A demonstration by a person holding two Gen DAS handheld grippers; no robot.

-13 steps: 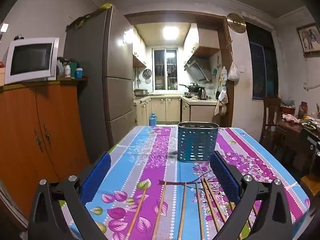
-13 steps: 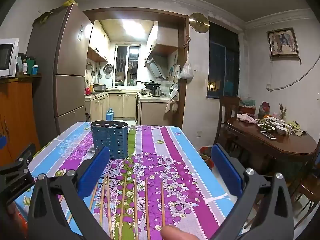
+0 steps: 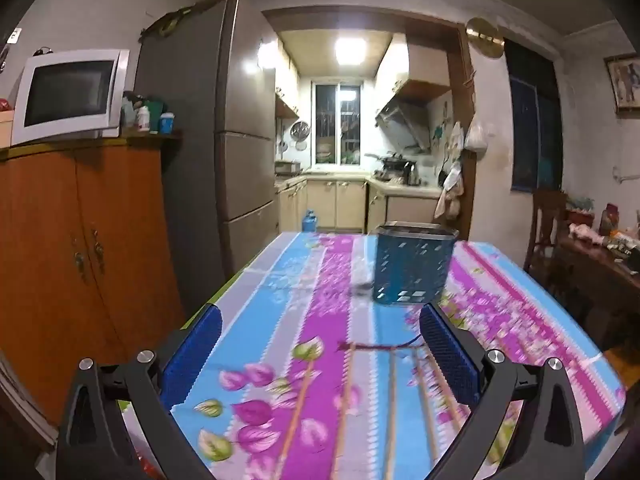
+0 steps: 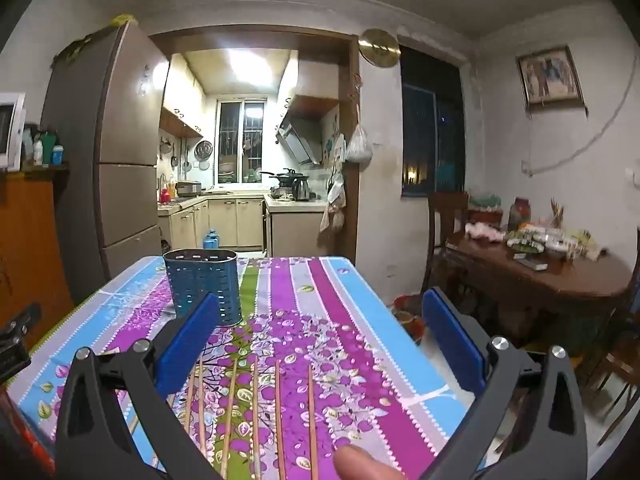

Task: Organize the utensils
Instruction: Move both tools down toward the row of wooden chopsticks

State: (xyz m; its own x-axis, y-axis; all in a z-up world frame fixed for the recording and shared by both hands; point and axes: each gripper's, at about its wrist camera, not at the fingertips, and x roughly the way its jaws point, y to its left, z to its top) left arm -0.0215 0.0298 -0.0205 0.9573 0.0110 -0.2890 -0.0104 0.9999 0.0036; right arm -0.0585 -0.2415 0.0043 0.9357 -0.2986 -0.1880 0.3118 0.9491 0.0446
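Note:
Several wooden chopsticks [image 4: 279,412] lie side by side on the flowered tablecloth [image 4: 352,344], near the front edge; they also show, blurred, in the left wrist view [image 3: 390,404]. A blue perforated utensil holder [image 4: 205,286] stands upright further back, also in the left wrist view [image 3: 412,266]. My left gripper [image 3: 320,344] is open and empty above the chopsticks' far ends. My right gripper [image 4: 320,328] is open and empty above the table's right half. A fingertip [image 4: 360,464] shows at the bottom edge.
An orange cabinet [image 3: 80,248] with a microwave [image 3: 68,96] stands left of the table, then a fridge [image 3: 208,140]. A round wooden table [image 4: 560,276] with dishes and a chair [image 4: 444,220] stand to the right. The kitchen lies behind.
Both grippers have tilted or risen slightly, so the table sits lower in both views. The left view is blurred by motion. Both stay open.

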